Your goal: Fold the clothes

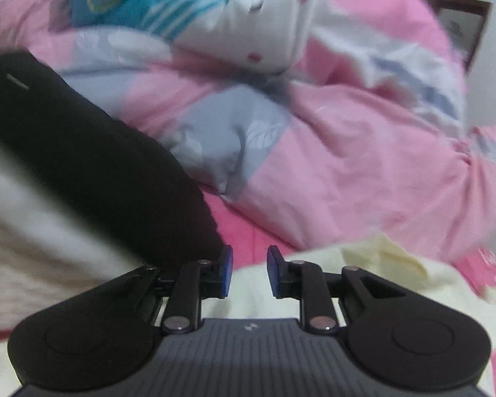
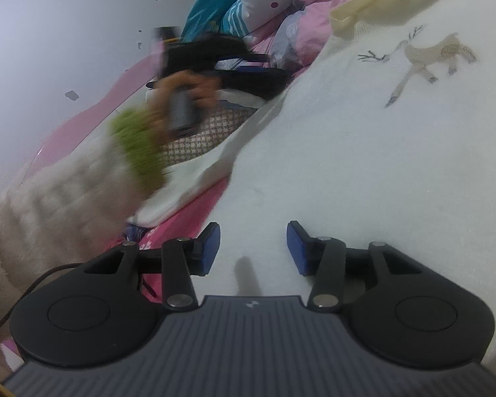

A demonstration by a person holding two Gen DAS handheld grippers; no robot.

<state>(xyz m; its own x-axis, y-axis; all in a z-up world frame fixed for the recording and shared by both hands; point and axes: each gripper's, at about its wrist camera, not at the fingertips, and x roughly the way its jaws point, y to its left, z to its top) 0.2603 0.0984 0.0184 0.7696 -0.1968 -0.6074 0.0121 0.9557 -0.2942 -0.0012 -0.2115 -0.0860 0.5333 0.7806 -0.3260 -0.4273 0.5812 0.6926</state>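
We count one cream-white fleecy garment with an embroidered reindeer (image 2: pixel 363 172), spread flat on the bed. It fills most of the right wrist view, and its long axis runs from the near edge away toward a pale yellow rolled collar or hem (image 2: pixel 400 0) at the far end. The single reindeer figure (image 2: pixel 426 63) lies sideways on the fabric, antlers toward the left of that view. In the left wrist view the same pale fabric shows as a yellowish fold just below the claw.

There are two claws. Our right claw (image 2: pixel 253 248) hovers low over the garment with its blue pads (image 2: pixel 297 248) spread apart and only bare fabric between them; nothing is pinched. Our left claw (image 1: pixel 248 273) has its blue pads (image 1: pixel 274 271) a narrow gap apart, with nothing between them and not pressed together.

A black garment (image 1: pixel 92 152) lies just left of the left claw, resting over a white knitted piece. In the right wrist view the left hand (image 2: pixel 185 96), blurred, grips its tool handle, with a green cuff (image 2: pixel 139 142) and a cream sleeve behind it.

Beyond lie one rumpled pink and grey-blue leaf-print quilt (image 1: pixel 330 172), a teal patterned cloth (image 1: pixel 142 3) and a white dotted cloth (image 1: pixel 264 23). The bright pink bedsheet (image 1: pixel 244 228) shows between them.
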